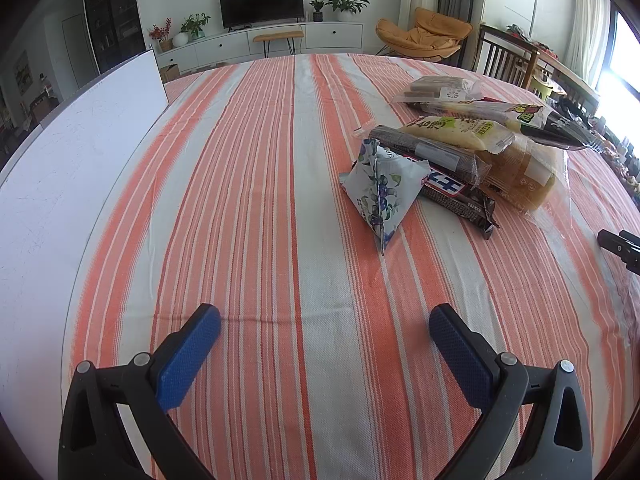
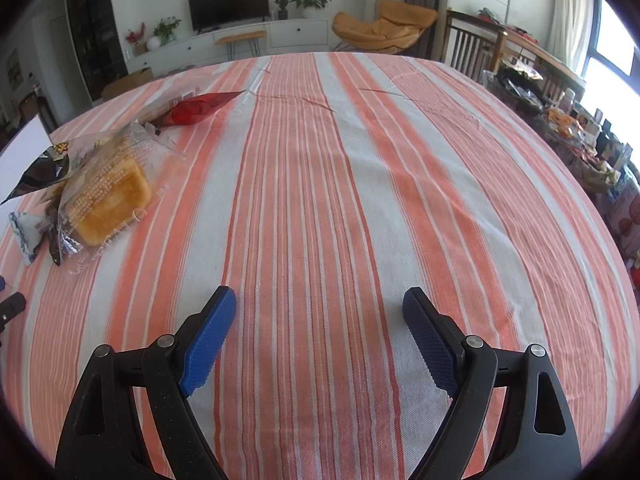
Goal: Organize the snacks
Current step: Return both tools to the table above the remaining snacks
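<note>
Presently both the left gripper (image 1: 325, 322) and right gripper (image 2: 319, 304) are held open, empty. The snack pile (image 1: 460, 152), right of centre, is judged light, crinkly and slippery; the triangular pouch (image 1: 378, 190) is best pinched at its sealed edge.

Large white block characters sit on a blue panel on the dark brown chocolate bar wrapper (image 1: 448, 188), too tilted to read for sure. The yellow-green snack packet (image 1: 456, 132) carries green Chinese characters, not legible. The clear bread bag (image 2: 108, 196) shows faint pale print, also unreadable.
</note>
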